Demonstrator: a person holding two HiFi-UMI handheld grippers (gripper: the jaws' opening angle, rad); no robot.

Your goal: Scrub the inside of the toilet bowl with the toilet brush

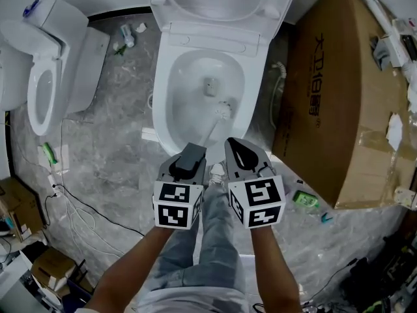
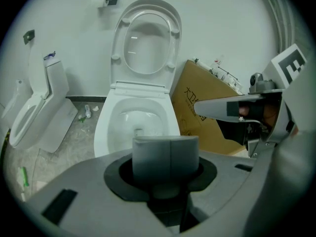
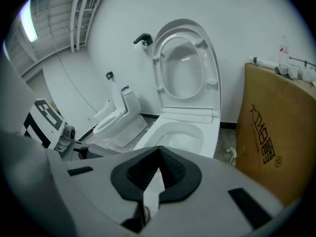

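Beside the toilet (image 1: 164, 109), cardboard box (image 1: 339, 77).

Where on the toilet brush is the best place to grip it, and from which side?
Grip the toilet brush at its grey handle end, coming from the bowl's front. Its head sits in the toilet bowl and the shaft slants up toward the person, so only that end is clear. The left gripper is shut there.

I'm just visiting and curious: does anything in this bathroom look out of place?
Yes. A second toilet sits askew at left, a big cardboard box crowds the main toilet on the right, and litter and loose cables lie on the floor.
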